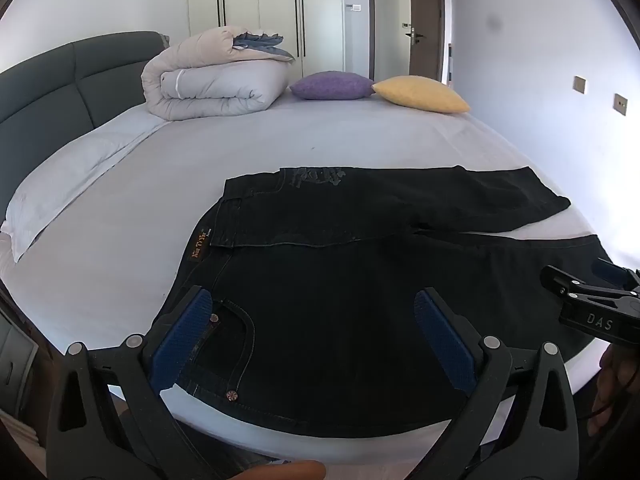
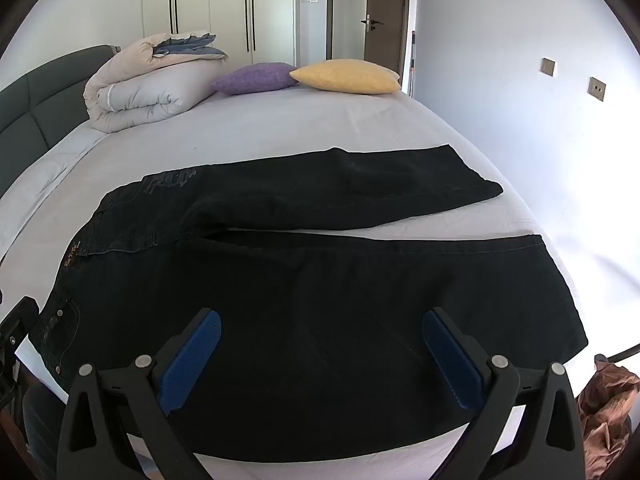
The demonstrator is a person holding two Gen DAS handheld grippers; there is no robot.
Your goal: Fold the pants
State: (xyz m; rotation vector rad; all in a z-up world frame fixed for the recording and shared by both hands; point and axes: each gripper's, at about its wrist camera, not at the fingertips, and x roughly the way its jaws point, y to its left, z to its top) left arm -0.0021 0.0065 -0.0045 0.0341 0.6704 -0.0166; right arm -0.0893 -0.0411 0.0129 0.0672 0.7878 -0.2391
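Note:
Black jeans [image 1: 340, 280] lie spread flat on the bed [image 1: 280, 140], waistband to the left, both legs running right with a gap between them. They also show in the right wrist view [image 2: 320, 280]. My left gripper [image 1: 312, 300] is open and empty, hovering over the near waist and pocket area. My right gripper [image 2: 320, 320] is open and empty over the near leg. The right gripper also shows at the right edge of the left wrist view [image 1: 592, 300].
A rolled duvet [image 1: 212, 76], a purple cushion [image 1: 332, 85] and a yellow cushion [image 1: 420, 94] sit at the bed's far end. A grey headboard [image 1: 60, 80] is on the left. A wall [image 1: 560, 80] runs along the right. A brown bag [image 2: 608, 400] lies at lower right.

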